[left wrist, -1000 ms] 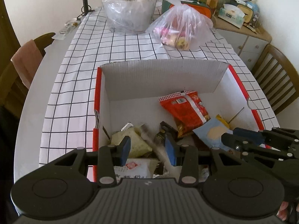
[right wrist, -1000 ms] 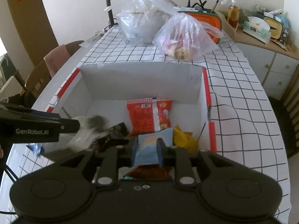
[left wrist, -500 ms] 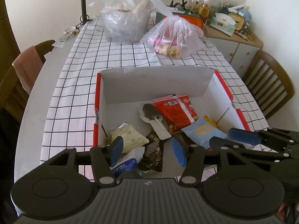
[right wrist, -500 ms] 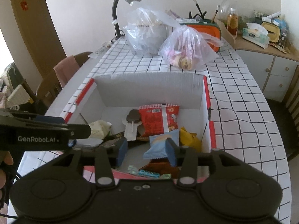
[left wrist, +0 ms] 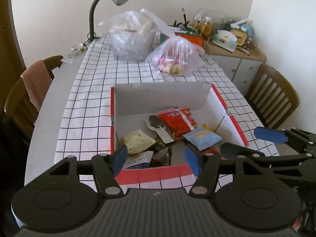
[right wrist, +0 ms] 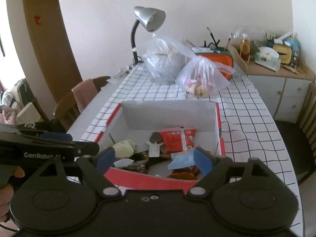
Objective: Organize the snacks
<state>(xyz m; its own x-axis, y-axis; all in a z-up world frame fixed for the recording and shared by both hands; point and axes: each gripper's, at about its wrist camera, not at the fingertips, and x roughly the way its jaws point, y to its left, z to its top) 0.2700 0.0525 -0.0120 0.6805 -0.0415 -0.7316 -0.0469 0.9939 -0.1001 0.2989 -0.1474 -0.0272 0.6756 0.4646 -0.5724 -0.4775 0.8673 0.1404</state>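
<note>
Red-edged cardboard box [left wrist: 152, 172] sat near the tabletop's front edge, holding the snacks: pale green packet [left wrist: 137, 141], popsicle wrapper [left wrist: 158, 127], red packet [left wrist: 178, 119], blue packet [left wrist: 201, 137]. Since 1 second ago the popsicle wrapper and blue packet had left the jaws and landed inside. Left gripper [left wrist: 154, 157] and right gripper [right wrist: 152, 159] were both opening, empty, above the box's near wall, free for further snacks.

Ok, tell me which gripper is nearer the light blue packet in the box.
Right. The right gripper hangs just over the light blue packet, jaws opening and empty. The left gripper sits further off, over the box's near-left corner.
</note>
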